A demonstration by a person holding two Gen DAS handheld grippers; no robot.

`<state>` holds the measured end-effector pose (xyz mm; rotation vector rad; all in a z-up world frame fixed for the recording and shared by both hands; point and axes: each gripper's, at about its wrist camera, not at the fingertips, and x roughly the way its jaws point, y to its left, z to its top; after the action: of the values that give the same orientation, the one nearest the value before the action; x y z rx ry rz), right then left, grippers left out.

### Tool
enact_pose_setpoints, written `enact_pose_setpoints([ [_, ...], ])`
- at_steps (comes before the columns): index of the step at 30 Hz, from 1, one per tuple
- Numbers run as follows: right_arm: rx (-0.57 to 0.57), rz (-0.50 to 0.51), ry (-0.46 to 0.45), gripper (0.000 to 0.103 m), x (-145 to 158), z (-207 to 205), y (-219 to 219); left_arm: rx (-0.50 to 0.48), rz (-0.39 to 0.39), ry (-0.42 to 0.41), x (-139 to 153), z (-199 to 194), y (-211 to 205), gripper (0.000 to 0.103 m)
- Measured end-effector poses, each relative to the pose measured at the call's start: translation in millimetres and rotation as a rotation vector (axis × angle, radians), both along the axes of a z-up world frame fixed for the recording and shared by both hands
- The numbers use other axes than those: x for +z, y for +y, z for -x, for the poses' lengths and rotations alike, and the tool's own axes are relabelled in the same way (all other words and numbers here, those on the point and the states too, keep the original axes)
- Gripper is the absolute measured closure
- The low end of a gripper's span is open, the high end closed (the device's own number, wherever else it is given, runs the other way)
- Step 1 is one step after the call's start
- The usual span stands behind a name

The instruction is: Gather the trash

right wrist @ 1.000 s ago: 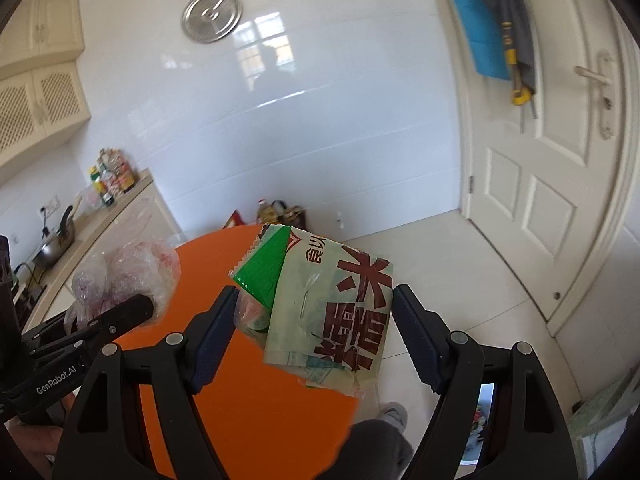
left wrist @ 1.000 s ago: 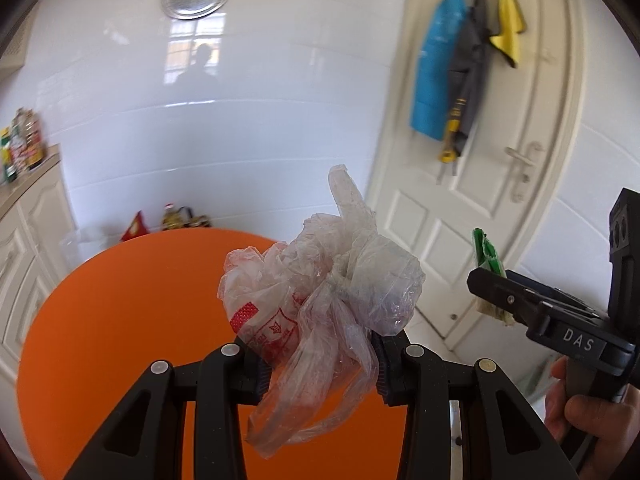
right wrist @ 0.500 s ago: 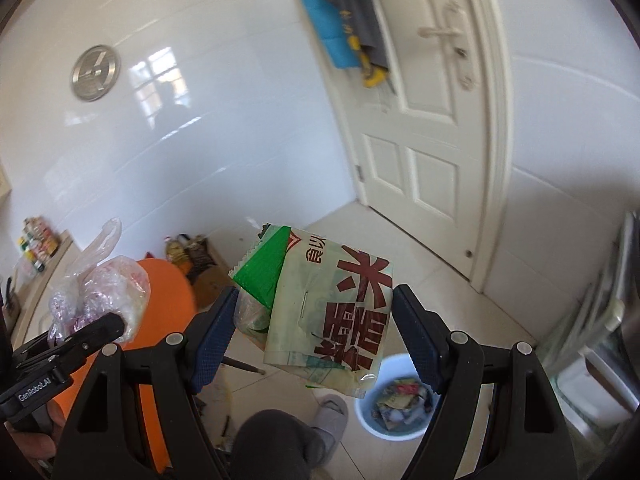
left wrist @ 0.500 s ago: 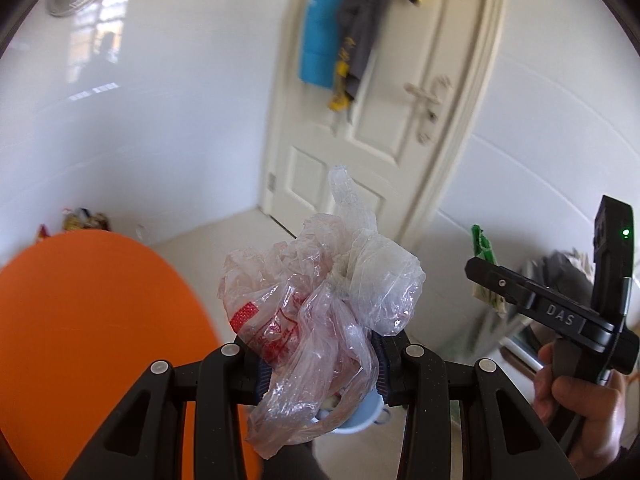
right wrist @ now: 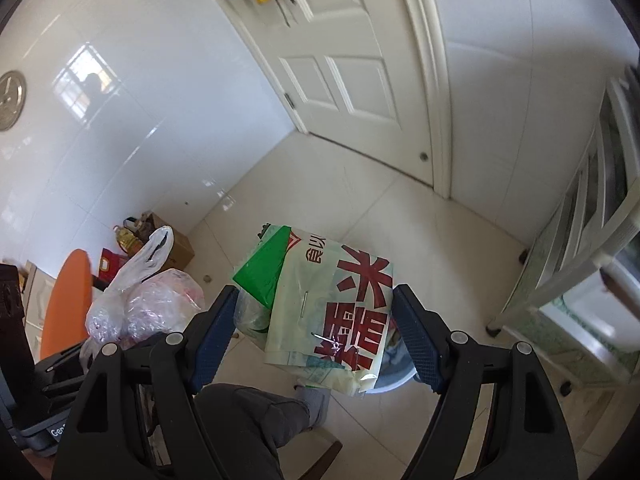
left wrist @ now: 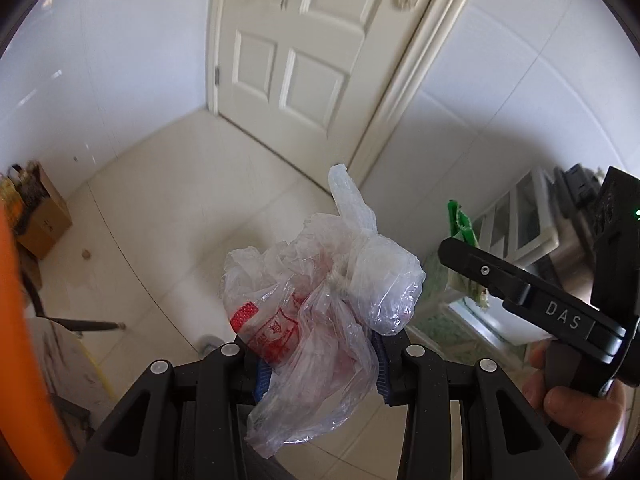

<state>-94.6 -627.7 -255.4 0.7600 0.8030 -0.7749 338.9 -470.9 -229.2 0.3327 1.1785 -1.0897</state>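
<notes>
Both grippers carry trash above the tiled floor.
Left gripper [left wrist: 318, 364] pinches a crumpled plastic bag [left wrist: 320, 300]; right gripper [right wrist: 312, 332] clamps a printed wrapper [right wrist: 336, 312].

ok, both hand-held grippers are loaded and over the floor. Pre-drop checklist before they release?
1. Left hand-held gripper clamped on the crumpled clear plastic bag: ok.
2. Right hand-held gripper holding the green and white food packet between its pads: ok.
3. Bin in view: only a pale blue rim shows under the packet; ok, but mostly hidden.
4. Packet lined up over the bin: cannot tell, the packet covers it.
5. Plastic bag over the bin: cannot tell, the bin is not seen in the left wrist view.
6. Drop path clear: not ok, the person's leg and slipper sit right beside the rim.
</notes>
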Motion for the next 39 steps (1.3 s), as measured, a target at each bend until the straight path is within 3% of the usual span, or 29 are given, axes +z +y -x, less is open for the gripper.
enact_pose_setpoints([
  [8,-0.033,-0.085,0.029,0.023,-45.7,-5.5,-27.3,-0.061,-0.074,0.06,-32.7,-18.7,-37.2,0.063],
  [10,-0.034,-0.104,0.035,0.023,-55.3,-6.5,-34.4,-0.063,-0.1,0.058,-36.9,-25.8,-54.8,0.057],
  [11,-0.037,-0.112,0.04,0.023,-59.9,-6.7,-38.0,-0.066,-0.11,0.058,-41.2,-30.3,-81.3,0.05],
  [12,-0.043,-0.119,0.041,0.02,-63.9,-7.9,-40.2,-0.072,-0.124,0.06,-46.9,-32.4,-85.8,0.041],
  [15,-0.063,-0.135,0.061,0.013,-71.9,-5.9,-43.6,-0.086,-0.177,0.035,-59.3,-33.7,-114.6,0.025],
  [17,-0.079,-0.135,0.057,0.007,-73.2,-1.8,-44.9,-0.09,-0.222,0.008,-65.1,-36.9,-134.0,0.018],
  [19,-0.088,-0.127,0.059,0.003,-72.4,1.0,-44.2,-0.07,-0.241,-0.014,-67.6,-38.5,-136.9,0.018],
  [22,-0.103,-0.109,0.071,0.0,-69.2,6.6,-41.1,-0.03,-0.254,-0.042,-57.1,-39.6,-138.2,0.016],
  [26,-0.119,-0.083,0.081,0.0,-61.3,11.4,-31.6,0.004,-0.239,-0.129,-38.6,-12.4,-146.0,0.007],
  [30,-0.104,-0.063,0.06,0.0,-43.3,10.4,-16.1,0.021,-0.195,-0.164,-14.1,11.9,-130.4,0.007],
  [35,-0.071,-0.009,0.02,0.0,-8.7,5.5,9.9,0.058,-0.116,-0.2,27.4,38.3,-84.0,0.007],
  [39,-0.012,0.058,-0.022,0.0,30.5,-6.4,40.4,0.118,-0.025,-0.23,75.4,48.6,-16.8,0.006],
])
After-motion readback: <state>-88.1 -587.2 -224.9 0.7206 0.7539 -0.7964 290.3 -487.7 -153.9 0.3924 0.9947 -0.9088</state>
